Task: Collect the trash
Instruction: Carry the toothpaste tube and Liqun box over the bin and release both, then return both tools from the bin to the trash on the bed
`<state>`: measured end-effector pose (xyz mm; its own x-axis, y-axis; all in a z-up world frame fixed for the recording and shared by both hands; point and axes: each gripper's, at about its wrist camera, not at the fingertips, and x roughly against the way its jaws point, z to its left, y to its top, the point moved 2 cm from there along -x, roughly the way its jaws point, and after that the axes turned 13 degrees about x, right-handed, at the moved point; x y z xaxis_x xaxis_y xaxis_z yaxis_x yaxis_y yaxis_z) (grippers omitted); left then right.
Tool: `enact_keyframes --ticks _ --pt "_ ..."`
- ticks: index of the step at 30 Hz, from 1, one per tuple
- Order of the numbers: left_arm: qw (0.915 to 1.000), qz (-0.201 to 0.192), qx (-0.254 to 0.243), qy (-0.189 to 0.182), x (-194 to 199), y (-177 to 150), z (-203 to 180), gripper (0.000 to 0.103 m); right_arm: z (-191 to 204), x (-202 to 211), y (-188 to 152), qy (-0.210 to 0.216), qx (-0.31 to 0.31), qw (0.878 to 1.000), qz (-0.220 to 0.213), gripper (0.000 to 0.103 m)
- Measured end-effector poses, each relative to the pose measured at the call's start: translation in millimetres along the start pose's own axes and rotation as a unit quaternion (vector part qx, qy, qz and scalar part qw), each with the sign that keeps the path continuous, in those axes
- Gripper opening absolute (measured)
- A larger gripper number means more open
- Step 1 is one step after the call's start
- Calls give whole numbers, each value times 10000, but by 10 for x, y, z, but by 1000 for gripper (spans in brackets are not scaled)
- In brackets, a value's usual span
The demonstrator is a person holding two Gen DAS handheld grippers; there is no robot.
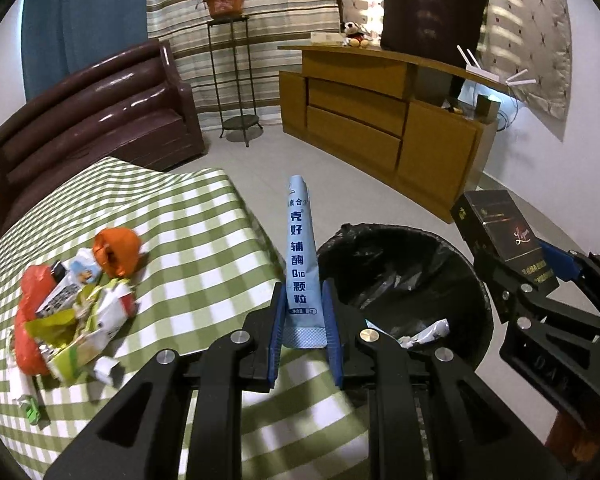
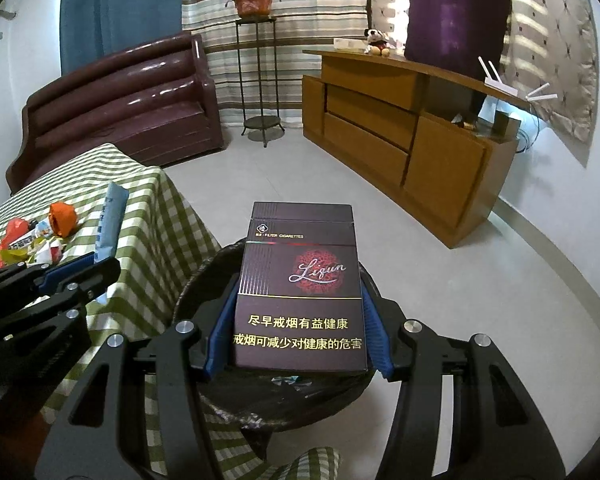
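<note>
The left gripper pinches a blue sachet upright beside the bin. The right gripper clamps a cigarette pack above it.

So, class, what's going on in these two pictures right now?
A person is clearing trash with two hand-held grippers. The left gripper is shut on a blue sachet; the right gripper is shut on a cigarette pack, held over the bin. The bin has a black liner and some trash already inside. More wrappers lie on the checked table.

bin mouth open, table edge beside (left)
</note>
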<state>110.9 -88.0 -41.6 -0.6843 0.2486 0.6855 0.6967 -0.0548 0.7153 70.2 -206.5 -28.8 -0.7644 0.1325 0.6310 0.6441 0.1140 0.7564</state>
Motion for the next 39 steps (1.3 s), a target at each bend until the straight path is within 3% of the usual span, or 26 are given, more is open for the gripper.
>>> enact_keyframes --ticks 10,13,15,16,39 --pt "9996 224 -184 -13 -207 38 -162 20 -144 -179 -28 56 -147 9998 113 54" --pt "9994 290 -194 15 -240 50 -165 31 -178 -224 -48 93 -228 9996 131 55" --pt "9995 281 -164 17 -242 59 -165 44 -187 -246 -59 126 -253 9995 144 56" --pt "9995 266 -142 17 -236 62 -159 45 -194 -252 -66 111 -265 9995 147 56" --pt "9998 211 31 33 -141 97 -88 45 -257 -249 -58 78 -327 9993 135 57"
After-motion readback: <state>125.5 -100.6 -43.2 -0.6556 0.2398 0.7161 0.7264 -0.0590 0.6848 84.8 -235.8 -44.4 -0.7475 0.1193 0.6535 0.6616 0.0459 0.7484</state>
